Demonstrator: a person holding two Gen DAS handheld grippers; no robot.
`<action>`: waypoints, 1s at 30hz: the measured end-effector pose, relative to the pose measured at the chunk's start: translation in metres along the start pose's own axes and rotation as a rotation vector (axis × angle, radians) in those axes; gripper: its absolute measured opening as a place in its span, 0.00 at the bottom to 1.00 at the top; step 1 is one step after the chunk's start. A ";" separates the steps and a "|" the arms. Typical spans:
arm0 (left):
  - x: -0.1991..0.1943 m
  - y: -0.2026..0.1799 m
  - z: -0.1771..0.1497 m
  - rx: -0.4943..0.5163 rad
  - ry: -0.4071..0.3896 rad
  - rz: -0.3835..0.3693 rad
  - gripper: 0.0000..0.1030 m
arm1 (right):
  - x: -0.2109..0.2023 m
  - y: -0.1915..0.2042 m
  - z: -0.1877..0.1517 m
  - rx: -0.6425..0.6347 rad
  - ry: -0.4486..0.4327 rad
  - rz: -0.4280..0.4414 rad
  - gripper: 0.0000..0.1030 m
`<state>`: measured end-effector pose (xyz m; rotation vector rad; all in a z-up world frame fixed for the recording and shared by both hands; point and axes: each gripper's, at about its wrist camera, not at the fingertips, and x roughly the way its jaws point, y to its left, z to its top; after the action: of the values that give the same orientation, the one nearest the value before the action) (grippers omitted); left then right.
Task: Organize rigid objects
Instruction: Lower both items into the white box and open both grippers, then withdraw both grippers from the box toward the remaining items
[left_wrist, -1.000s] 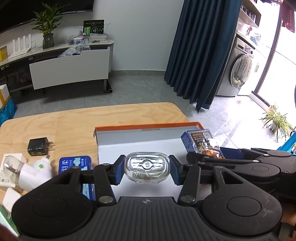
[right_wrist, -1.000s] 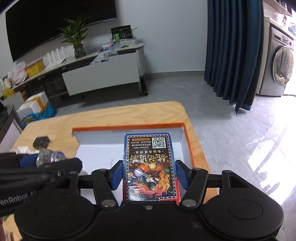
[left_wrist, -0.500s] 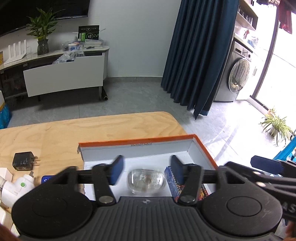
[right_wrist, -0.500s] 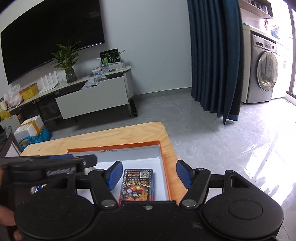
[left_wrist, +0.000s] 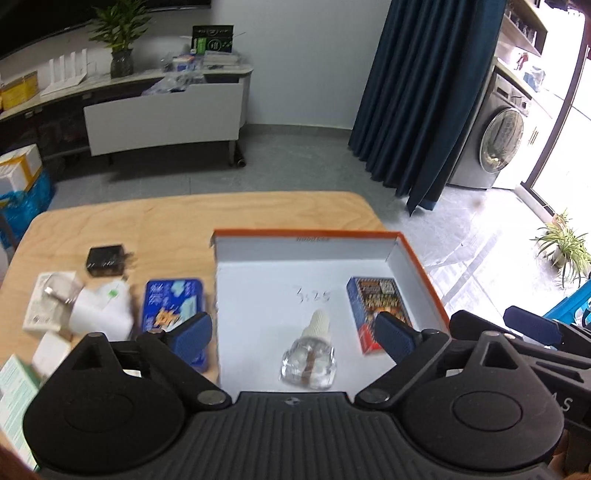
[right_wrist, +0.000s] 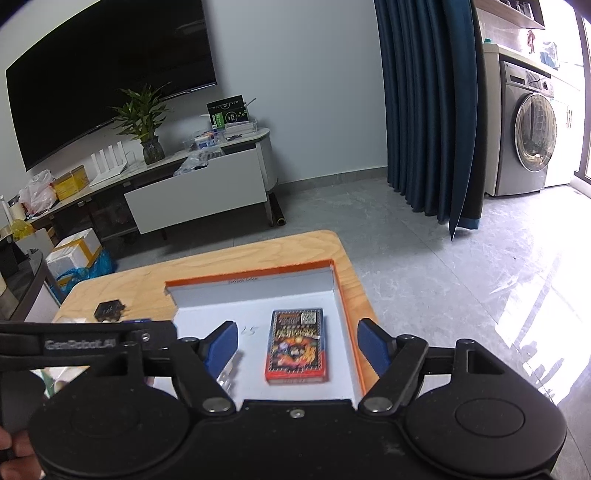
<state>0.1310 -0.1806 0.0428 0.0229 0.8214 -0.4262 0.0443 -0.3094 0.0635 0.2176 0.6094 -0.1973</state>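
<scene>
Wooden table (left_wrist: 177, 221), both grippers opening (nothing held), bottle (left_wrist: 308, 363) half hidden rightward.

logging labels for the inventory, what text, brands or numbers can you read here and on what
"GenRobot.AI": on the left claw's arm, seen from the right wrist.
"3.25", roughly: handwritten on the white floor of the orange-edged box.
Card pack: QR code and printed characters, too small to read.
Blue tin: white characters, blurred.
Print on the box's far wall: unreadable.
Black-and-green package on the far cabinet: too small.
</scene>
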 end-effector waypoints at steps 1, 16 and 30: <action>-0.004 0.002 -0.003 -0.002 0.008 0.014 0.96 | -0.003 0.002 -0.002 -0.002 0.004 0.002 0.85; -0.046 0.019 -0.034 -0.062 0.011 0.074 1.00 | -0.040 0.030 -0.022 -0.075 0.041 0.014 0.90; -0.068 0.049 -0.061 -0.120 0.014 0.120 1.00 | -0.046 0.064 -0.035 -0.146 0.068 0.072 0.94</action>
<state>0.0658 -0.0998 0.0430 -0.0363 0.8531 -0.2634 0.0036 -0.2338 0.0717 0.1055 0.6794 -0.0762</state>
